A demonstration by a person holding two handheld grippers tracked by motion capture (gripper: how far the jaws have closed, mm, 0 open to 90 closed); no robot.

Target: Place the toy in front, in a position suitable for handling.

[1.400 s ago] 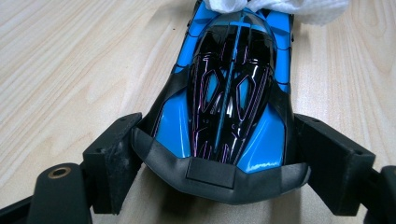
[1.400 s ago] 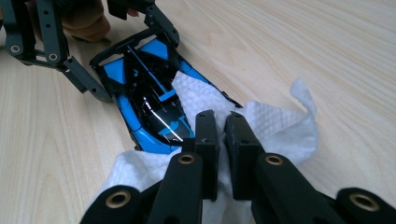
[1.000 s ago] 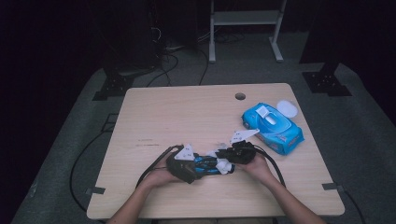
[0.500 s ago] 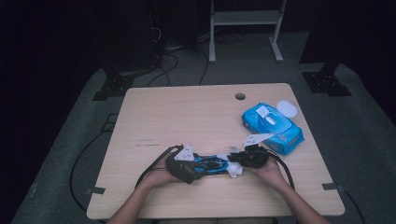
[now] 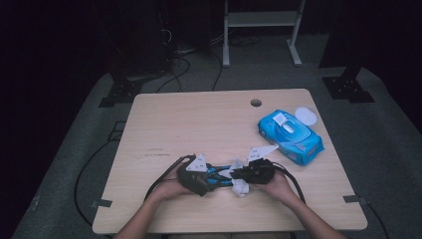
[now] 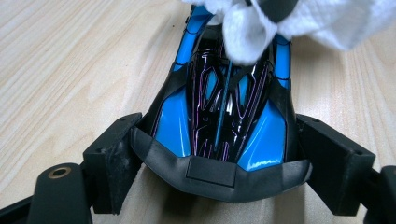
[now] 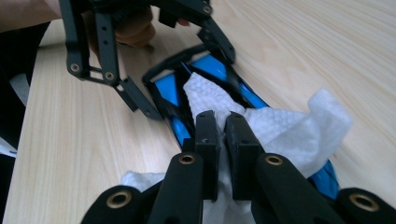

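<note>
Now my left gripper [image 6: 205,163] clamps the toy car [image 6: 224,107] lengthwise toward the frame's top, my right gripper [image 7: 223,135] pinching the wipe [image 7: 280,126].

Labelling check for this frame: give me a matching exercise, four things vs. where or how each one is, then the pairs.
Things:
1. toy car
2. white wipe
3. blue wipes pack
4. round white lid

States:
A. pinched in the shut right claw, lying on the car
B. at the table's far right, beside the pack
C. clamped by its sides in the left claw
D. lying flat right of the hands

Pairs: 1-C, 2-A, 3-D, 4-B
</note>
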